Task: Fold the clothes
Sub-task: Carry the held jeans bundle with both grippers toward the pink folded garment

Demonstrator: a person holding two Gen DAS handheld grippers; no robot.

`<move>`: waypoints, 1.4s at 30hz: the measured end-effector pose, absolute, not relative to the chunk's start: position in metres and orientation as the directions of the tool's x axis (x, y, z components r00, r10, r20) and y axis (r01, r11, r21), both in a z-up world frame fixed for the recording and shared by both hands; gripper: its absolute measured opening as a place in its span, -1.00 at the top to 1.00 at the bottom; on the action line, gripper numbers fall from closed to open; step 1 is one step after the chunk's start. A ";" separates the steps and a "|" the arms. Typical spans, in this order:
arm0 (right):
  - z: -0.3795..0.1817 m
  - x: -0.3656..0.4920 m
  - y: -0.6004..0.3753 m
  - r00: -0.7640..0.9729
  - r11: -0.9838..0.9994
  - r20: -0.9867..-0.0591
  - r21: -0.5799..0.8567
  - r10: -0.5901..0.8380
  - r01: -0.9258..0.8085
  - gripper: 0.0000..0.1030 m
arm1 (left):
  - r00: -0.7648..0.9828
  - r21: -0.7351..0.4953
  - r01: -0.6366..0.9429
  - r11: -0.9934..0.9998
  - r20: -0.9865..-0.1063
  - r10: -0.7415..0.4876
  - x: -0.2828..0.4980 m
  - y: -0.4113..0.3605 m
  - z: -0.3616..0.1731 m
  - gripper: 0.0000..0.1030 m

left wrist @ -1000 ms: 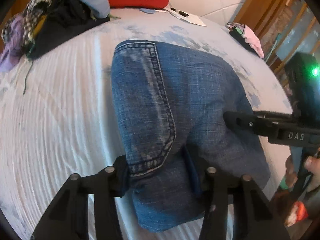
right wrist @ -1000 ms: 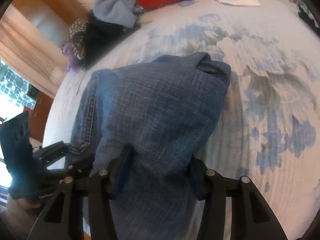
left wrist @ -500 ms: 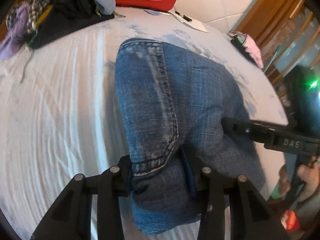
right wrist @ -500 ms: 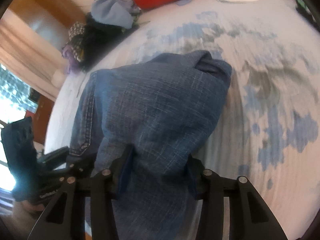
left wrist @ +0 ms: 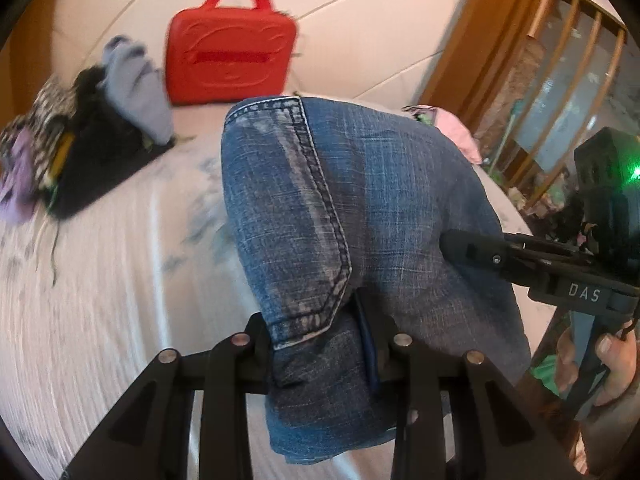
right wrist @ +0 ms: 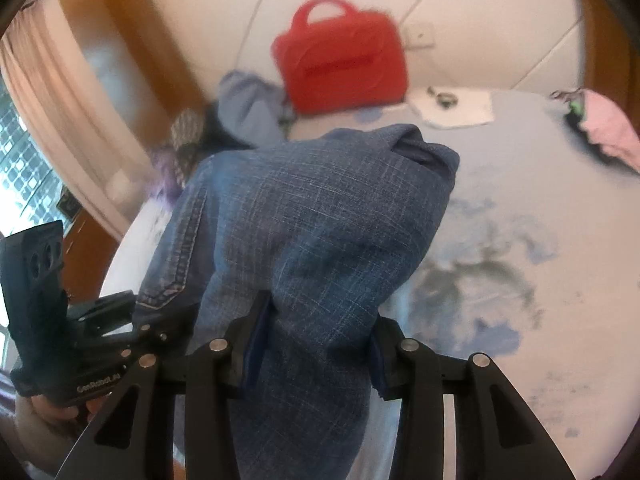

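Folded blue jeans (left wrist: pixel 360 216) are held up off the bed by both grippers. My left gripper (left wrist: pixel 320 344) is shut on the near edge by the back pocket. My right gripper (right wrist: pixel 312 332) is shut on the other near edge of the jeans (right wrist: pixel 312 220). The right gripper also shows at the right of the left wrist view (left wrist: pixel 452 240), gripping the denim. The left gripper shows at the lower left of the right wrist view (right wrist: pixel 136 312). The far part of the jeans hangs above the white and blue bedspread (left wrist: pixel 100 280).
A red case (left wrist: pixel 232 62) leans on the headboard. A pile of mixed clothes (left wrist: pixel 80 136) lies at the far left of the bed. Pink clothing (right wrist: pixel 608 128) lies at the far right edge. A paper with a small object (right wrist: pixel 452 108) lies beside the case.
Both grippers have lifted the jeans and tilted upward, so the headboard and red case have come into full view. Both grips are unchanged.
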State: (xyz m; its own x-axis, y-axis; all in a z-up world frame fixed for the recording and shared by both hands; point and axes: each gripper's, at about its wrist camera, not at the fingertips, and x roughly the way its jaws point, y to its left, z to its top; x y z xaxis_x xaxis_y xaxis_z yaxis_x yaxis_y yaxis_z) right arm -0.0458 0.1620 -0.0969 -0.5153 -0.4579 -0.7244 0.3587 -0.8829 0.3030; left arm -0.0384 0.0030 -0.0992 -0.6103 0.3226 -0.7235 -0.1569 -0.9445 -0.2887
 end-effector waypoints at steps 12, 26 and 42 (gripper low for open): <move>-0.084 -0.033 0.269 -0.593 -0.922 -0.707 0.308 -0.386 0.234 0.20 | -0.569 -0.272 -0.295 -0.916 -0.720 0.398 -0.069 0.107 -0.079 0.40; -0.067 -0.063 0.452 -0.585 -0.907 -0.694 0.301 -0.420 0.293 0.20 | -0.598 -0.272 -0.249 -0.929 -0.712 0.369 -0.108 0.293 -0.061 0.40; -0.054 -0.140 0.579 -0.616 -0.913 -0.675 0.330 -0.405 0.239 0.20 | -0.586 -0.264 -0.317 -0.911 -0.700 0.407 -0.223 0.399 -0.045 0.40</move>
